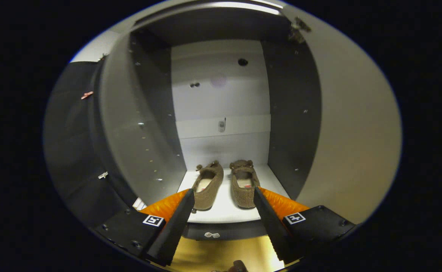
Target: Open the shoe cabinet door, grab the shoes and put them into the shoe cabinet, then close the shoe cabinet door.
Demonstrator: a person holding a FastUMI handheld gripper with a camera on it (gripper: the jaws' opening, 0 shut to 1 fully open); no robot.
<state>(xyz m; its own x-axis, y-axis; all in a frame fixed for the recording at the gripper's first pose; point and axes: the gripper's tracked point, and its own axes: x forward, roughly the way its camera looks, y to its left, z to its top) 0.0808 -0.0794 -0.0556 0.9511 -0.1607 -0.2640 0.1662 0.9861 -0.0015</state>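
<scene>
a: start nearest. what are the fingers doing?

b: the gripper [224, 196] sits at the bottom centre of the frame, its two fingers spread wide and grasping nothing. the left finger [175, 223] and the right finger [270, 223] angle inward toward their tips, with a clear gap between them.

a: and below them?

b: a yellowish floor [221, 249] shows in the gap at the lower middle, and just above it the dark front edge of the cabinet base [221, 231].

a: where are the shoes?

b: the pair of brown shoes [226, 184] lies on the white bottom shelf [224, 211] inside the shoe cabinet [221, 94], just ahead of the fingertips and framed between them. they lie side by side, a little apart, with what look like bows at the far ends (the near end of each one sits close to a fingertip, though contact is hard to judge).

a: further in?

b: dark side walls rise left and right of centre, and a pale back panel [221, 105] fills the middle, with a few small holes and a small fitting halfway up.

a: the door?

b: the cabinet door [357, 124] stands open, a broad pale panel across the right of the frame. a hinge [298, 30] shows at the upper right.
</scene>
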